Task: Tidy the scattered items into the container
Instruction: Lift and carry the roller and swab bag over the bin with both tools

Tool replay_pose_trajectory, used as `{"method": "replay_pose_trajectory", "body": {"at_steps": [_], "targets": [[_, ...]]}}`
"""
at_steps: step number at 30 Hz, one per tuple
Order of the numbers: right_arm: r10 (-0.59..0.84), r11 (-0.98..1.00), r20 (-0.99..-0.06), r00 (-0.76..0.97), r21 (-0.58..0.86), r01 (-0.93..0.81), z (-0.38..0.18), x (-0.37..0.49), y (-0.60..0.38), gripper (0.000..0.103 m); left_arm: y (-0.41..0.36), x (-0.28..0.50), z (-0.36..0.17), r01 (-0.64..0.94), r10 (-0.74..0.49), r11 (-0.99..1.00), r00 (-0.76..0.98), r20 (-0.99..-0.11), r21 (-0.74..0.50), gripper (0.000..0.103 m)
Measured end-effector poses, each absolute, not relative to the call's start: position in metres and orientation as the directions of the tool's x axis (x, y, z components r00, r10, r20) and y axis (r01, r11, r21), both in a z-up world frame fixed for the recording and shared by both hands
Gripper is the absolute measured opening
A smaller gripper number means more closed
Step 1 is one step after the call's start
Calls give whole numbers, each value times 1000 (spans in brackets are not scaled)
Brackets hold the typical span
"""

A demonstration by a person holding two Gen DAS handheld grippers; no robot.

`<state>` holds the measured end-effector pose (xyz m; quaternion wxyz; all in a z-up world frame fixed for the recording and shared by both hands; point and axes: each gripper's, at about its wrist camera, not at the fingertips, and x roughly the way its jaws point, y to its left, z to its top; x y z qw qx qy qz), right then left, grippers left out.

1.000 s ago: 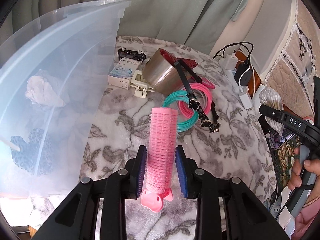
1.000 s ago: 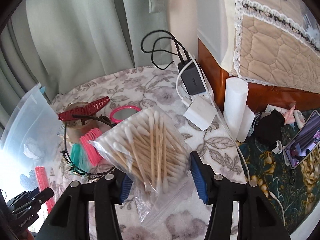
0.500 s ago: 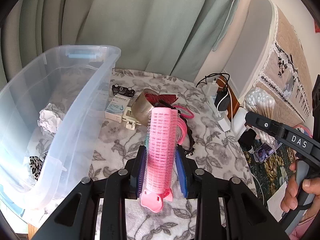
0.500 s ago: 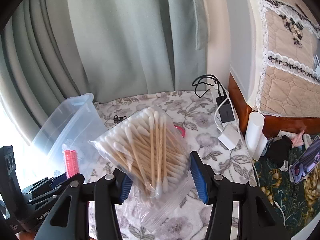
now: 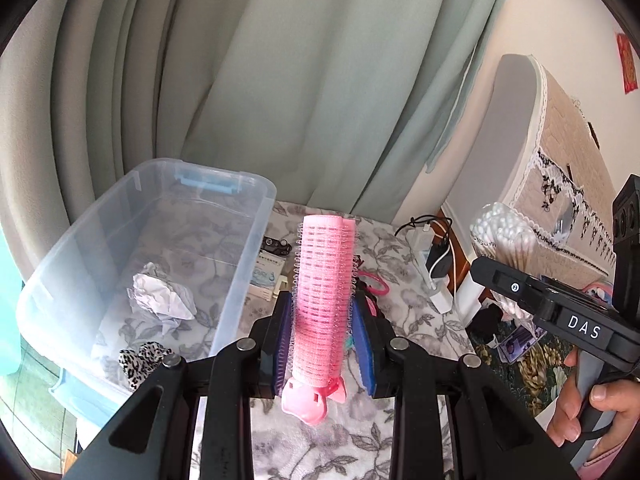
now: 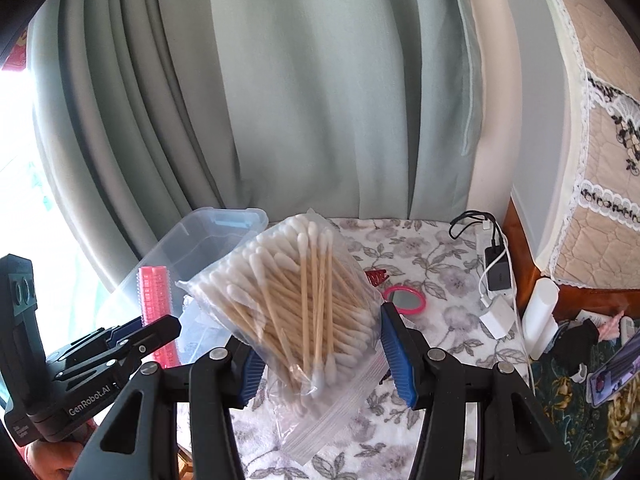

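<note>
Far left, the clear plastic bin sits on the floral-covered table with a crumpled paper wad and a leopard-print scrunchie already inside. Just right of it, the left gripper is clamped narrow on a pink hair roller, held up over the table. Further right, the right gripper is about half open, squeezing a bag of cotton swabs. Pink mirror lies on the table beyond.
</note>
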<state>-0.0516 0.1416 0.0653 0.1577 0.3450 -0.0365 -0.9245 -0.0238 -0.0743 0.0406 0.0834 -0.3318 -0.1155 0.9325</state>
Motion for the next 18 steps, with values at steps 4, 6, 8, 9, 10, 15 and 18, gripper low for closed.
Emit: {"method": "replay_pose_trajectory", "body": {"at_steps": [4,6,8,9,10,15,18], "targets": [[-346,-935,-616,-708,167,312,74,-53,126,56,-94,-18,47,-24,189,-960,-789,-585,-279,30],[-357,-929,-614,-704,155,336,78,-55,116,56,-105,-16,49,4,169,-958,-798,-578,-285,30],[-372,-921,-611,-699,152,358,81,-57,106,56,-115,-14,51,28,149,-957,-805,-574,-288,30],[-380,-917,-610,-695,151,369,83,-59,102,56,-120,-13,52,40,139,-956,-809,-571,-289,30],[-388,-912,-609,-691,149,381,84,-60,96,56,-125,-12,52,51,131,-955,-812,-569,-292,30],[-420,-889,-612,-670,128,440,87,-64,70,56,-147,-9,50,106,94,-945,-818,-568,-309,30],[-434,-875,-618,-655,117,470,86,-65,57,56,-158,-7,48,130,81,-938,-818,-570,-320,30]]}}
